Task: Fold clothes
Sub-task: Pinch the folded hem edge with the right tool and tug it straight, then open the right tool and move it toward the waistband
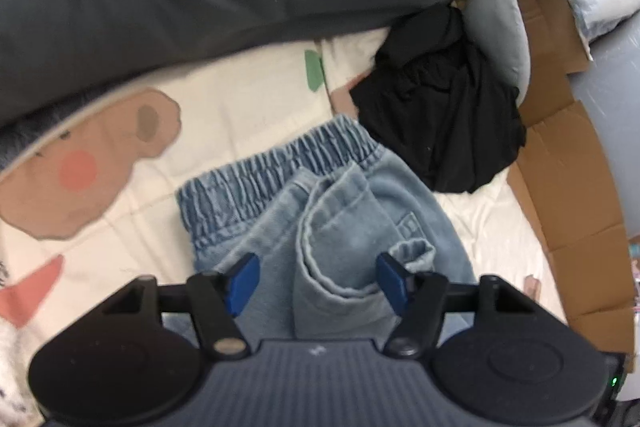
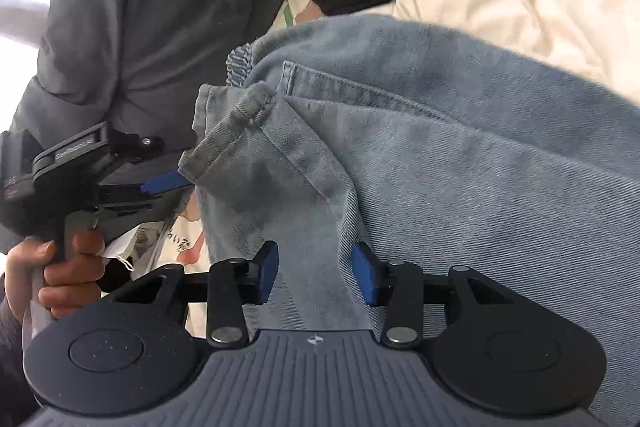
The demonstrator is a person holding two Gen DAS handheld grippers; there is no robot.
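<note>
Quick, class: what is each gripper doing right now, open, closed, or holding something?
Left gripper: open, jaws spread either side of the folded light blue denim trousers, gripping nothing.
Right gripper: open, jaws apart over the same trousers, not clamped.

My light blue denim trousers (image 1: 344, 211) show a darker blue gathered waistband at twelve o'clock. At ten o'clock my cream quilted bedspread (image 1: 240, 99) carries a tan bear print with a coral cheek and a green patch. A plain black crumpled garment (image 1: 440, 115) lies at one o'clock. My tongs' fingertip pads (image 1: 244, 277) are royal blue on black arms.
</note>
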